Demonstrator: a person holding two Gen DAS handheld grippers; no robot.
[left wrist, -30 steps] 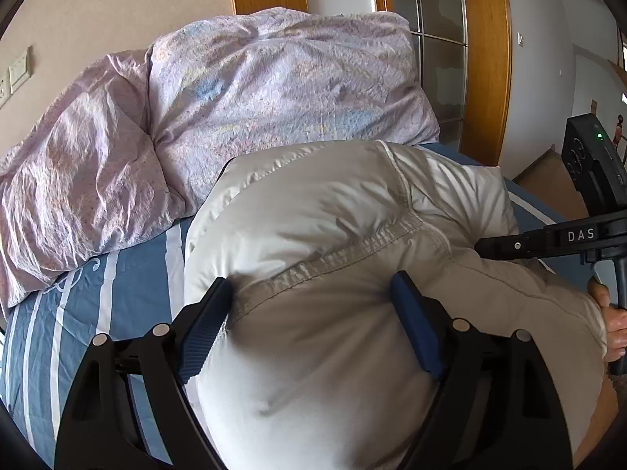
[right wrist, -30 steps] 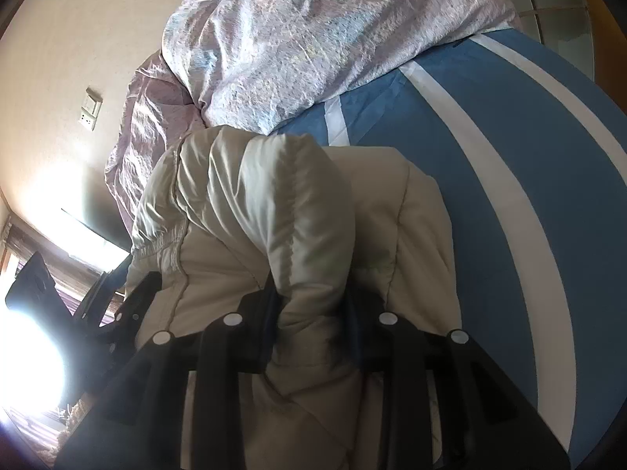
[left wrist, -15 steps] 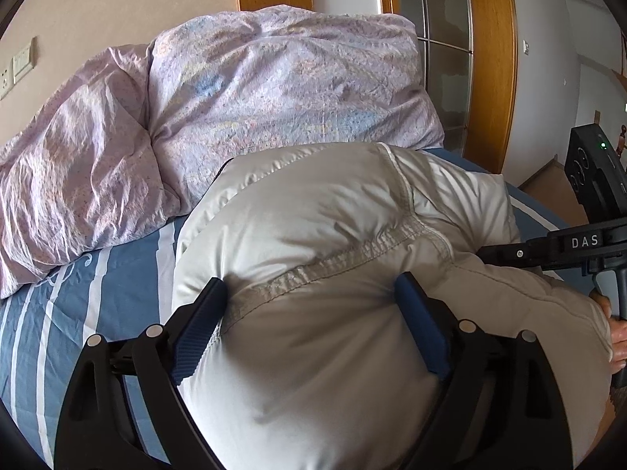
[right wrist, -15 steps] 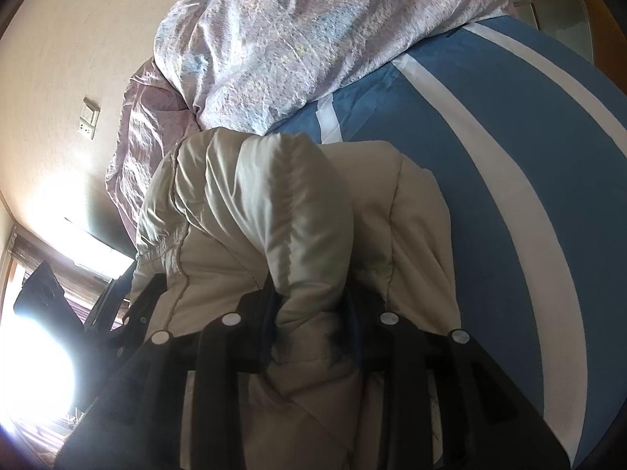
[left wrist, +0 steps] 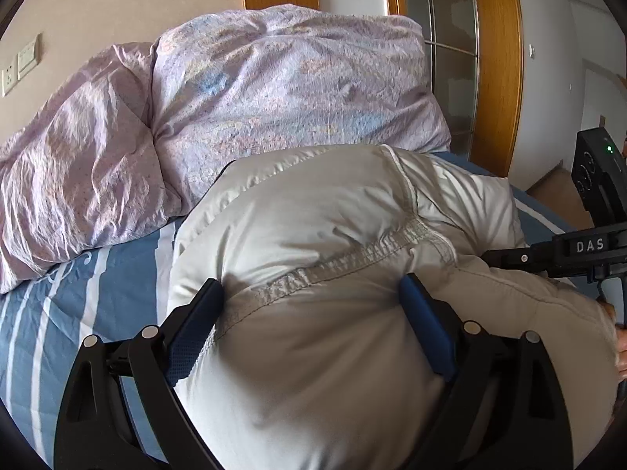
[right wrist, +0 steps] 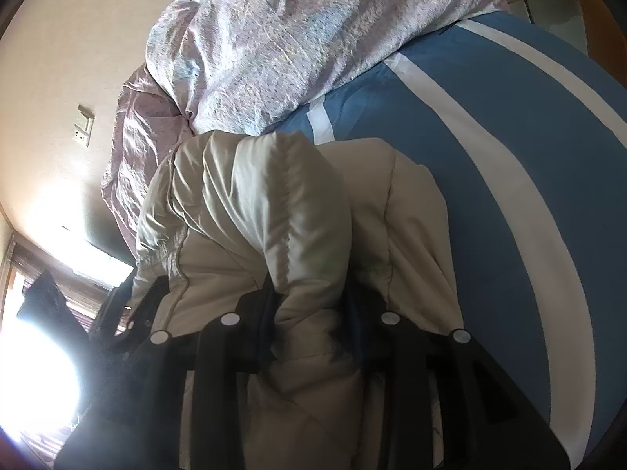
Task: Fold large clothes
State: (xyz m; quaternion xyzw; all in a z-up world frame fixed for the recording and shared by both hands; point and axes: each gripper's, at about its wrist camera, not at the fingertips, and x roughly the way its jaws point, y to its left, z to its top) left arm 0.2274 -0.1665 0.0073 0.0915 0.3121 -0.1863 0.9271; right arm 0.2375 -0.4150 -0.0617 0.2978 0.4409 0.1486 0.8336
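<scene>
A puffy beige jacket point(left wrist: 313, 203) lies bunched on the blue striped bed sheet point(left wrist: 98, 293). My left gripper point(left wrist: 309, 284) straddles a wide bulge of it along a stitched seam. Its blue pads point(left wrist: 196, 321) still touch the fabric on both sides while the jaws are opening. My right gripper point(right wrist: 311, 291) is shut on a narrower padded fold of the same jacket point(right wrist: 274, 196), which rises between its fingers. The left wrist view also shows the right gripper's body point(left wrist: 588, 246) at the jacket's right end, with a person's hand point(left wrist: 617, 333) on it.
A crumpled lilac duvet point(left wrist: 274, 98) is piled at the head of the bed behind the jacket. Blue sheet with white stripes point(right wrist: 490, 156) stretches to the right. A wooden door frame point(left wrist: 497, 78) and wall sockets point(left wrist: 19, 62) stand beyond the bed.
The left gripper's pads have spread a little wider around the jacket bulge. The right gripper keeps its grip on the fold and has hardly moved.
</scene>
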